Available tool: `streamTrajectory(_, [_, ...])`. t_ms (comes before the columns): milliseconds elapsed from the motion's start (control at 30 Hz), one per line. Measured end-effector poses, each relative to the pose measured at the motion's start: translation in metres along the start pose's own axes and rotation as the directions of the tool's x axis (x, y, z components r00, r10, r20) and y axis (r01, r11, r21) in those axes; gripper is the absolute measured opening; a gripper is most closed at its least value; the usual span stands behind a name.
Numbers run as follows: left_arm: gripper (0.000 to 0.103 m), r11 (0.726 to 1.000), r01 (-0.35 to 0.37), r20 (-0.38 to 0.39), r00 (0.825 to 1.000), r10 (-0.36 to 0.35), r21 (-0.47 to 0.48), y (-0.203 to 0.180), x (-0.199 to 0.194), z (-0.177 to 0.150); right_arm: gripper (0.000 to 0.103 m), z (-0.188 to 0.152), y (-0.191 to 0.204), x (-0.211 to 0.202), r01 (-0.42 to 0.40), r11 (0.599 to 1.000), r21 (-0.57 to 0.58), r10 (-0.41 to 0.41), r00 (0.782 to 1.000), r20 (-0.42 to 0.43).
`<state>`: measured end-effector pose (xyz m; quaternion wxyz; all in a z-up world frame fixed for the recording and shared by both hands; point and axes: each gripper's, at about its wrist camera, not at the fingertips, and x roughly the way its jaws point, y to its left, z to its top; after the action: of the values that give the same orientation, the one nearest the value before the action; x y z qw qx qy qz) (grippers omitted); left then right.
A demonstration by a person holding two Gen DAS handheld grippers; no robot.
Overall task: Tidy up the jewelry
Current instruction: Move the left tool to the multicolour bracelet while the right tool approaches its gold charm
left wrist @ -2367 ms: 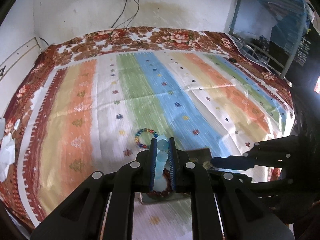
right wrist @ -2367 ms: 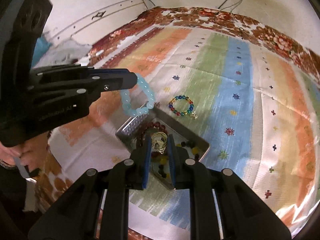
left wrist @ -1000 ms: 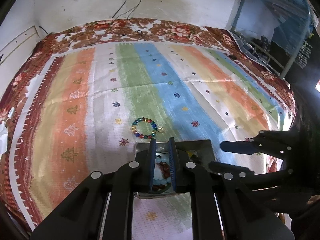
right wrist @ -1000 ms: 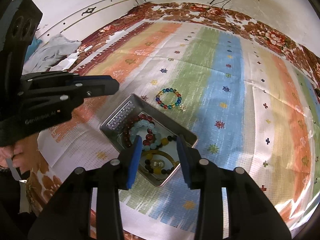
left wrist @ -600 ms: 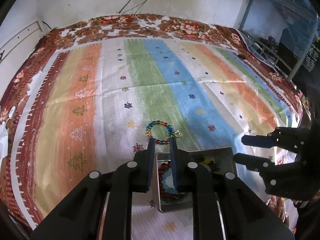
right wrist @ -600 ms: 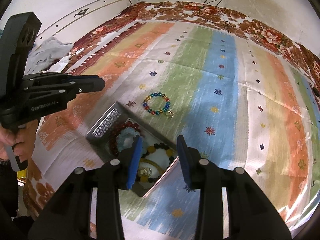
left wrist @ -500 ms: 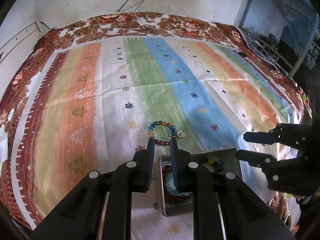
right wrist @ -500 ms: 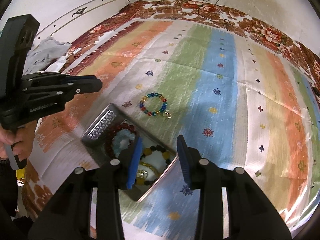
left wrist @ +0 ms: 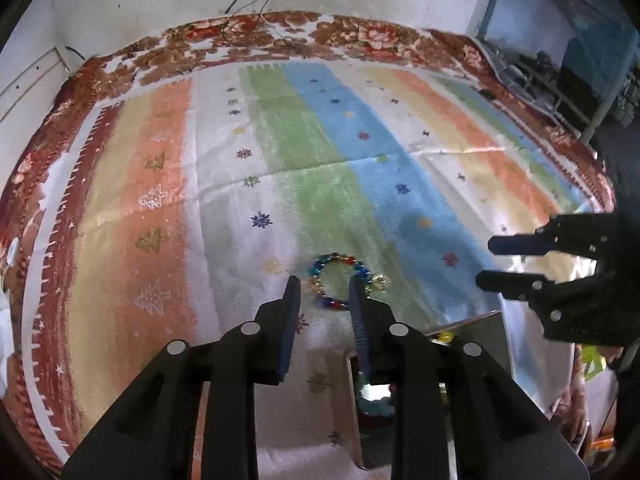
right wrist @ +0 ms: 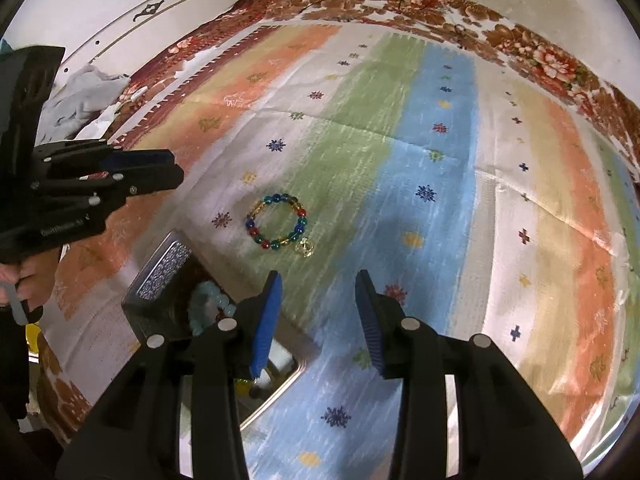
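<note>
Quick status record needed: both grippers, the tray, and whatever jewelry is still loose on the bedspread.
left gripper: open, empty, aimed at the multicolored bracelet
right gripper: open, empty, above the bedspread near the tray
multicolored bracelet: loose on the striped bedspread, just beyond the tray, gold charm attached
tray: metal, on the bedspread, partly hidden by both grippers
light blue bracelet: inside the tray
other tray contents: dark and yellow beads glimpsed, too hidden to list
left to do: multicolored bracelet not yet in the tray
</note>
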<state>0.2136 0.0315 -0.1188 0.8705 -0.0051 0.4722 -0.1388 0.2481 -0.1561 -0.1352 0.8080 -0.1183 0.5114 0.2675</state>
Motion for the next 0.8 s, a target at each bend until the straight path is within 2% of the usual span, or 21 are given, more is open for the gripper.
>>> streamTrajectory(233, [0.025, 1.000, 0.017, -0.058, 0.998, -0.016, 0.016, 0.007, 0.020, 0.008, 0.045, 0.017, -0.013, 0.029, -0.034, 0.997, -0.071, 0.028, 0.996, -0.085])
streamTrajectory(500, [0.025, 0.997, -0.002, -0.120, 0.993, 0.011, 0.071, 0.012, 0.040, 0.021, 0.045, 0.029, -0.018, 0.052, -0.070, 0.992, -0.106, 0.056, 0.990, -0.126])
streamTrajectory(633, [0.025, 0.994, 0.013, -0.157, 0.988, 0.004, 0.107, 0.010, 0.053, 0.024, 0.046, 0.034, -0.019, 0.067, -0.101, 0.987, -0.122, 0.082, 0.984, -0.157])
streamTrajectory(667, [0.025, 0.993, 0.028, -0.169, 0.986, -0.009, 0.111, 0.009, 0.056, 0.025, 0.047, 0.035, -0.018, 0.069, -0.106, 0.986, -0.127, 0.085, 0.983, -0.164])
streamTrajectory(733, [0.025, 0.992, 0.091, -0.200, 0.977, -0.071, 0.091, 0.011, 0.063, 0.027, 0.055, 0.037, -0.017, 0.076, -0.122, 0.982, -0.142, 0.095, 0.979, -0.179])
streamTrajectory(800, [0.025, 0.986, 0.137, -0.234, 0.966, -0.112, 0.092, 0.012, 0.071, 0.028, 0.055, 0.039, -0.016, 0.080, -0.136, 0.978, -0.159, 0.105, 0.976, -0.190])
